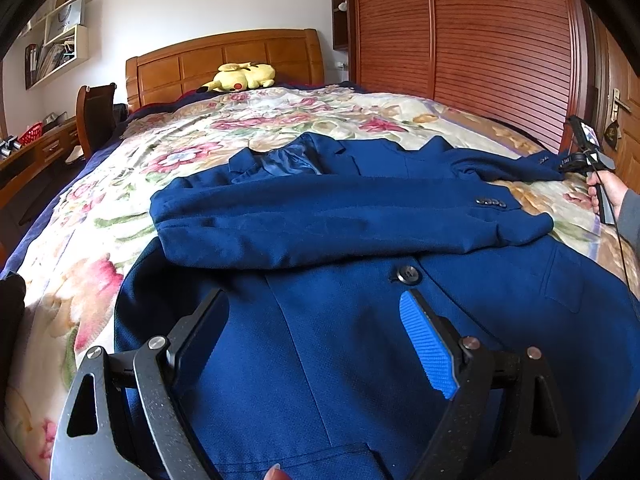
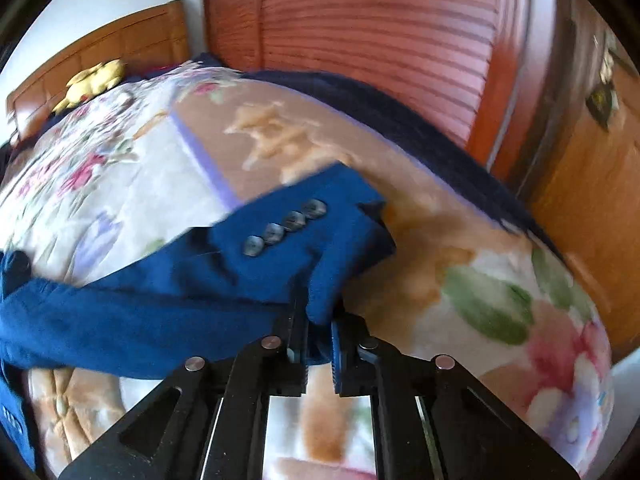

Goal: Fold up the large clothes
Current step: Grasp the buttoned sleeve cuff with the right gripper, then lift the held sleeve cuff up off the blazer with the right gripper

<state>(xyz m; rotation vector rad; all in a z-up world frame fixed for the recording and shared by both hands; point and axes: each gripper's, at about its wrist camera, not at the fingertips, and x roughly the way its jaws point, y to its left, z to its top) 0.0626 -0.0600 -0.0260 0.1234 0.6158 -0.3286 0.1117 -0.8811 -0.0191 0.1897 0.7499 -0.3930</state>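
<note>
The left wrist view sits low over the blue jacket (image 1: 320,220), looking up the bed (image 1: 120,184) toward the headboard (image 1: 224,60) — wide and steady. The right wrist view looks down close on 1 sleeve cuff (image 2: 320,232) at the bed's edge, blurred. Both share the jacket, floral blanket (image 2: 480,280), headboard and wardrobe (image 1: 460,40).

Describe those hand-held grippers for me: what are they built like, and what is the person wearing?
Each gripper, the left gripper and the right gripper, is a matte black frame of flat linkage bars with triangular cut-outs and round silver pivot bolts. The fingers carry ribbed blue pads. A thin black cable trails from the right one. The person's grey sleeve shows at the wrist.
</note>
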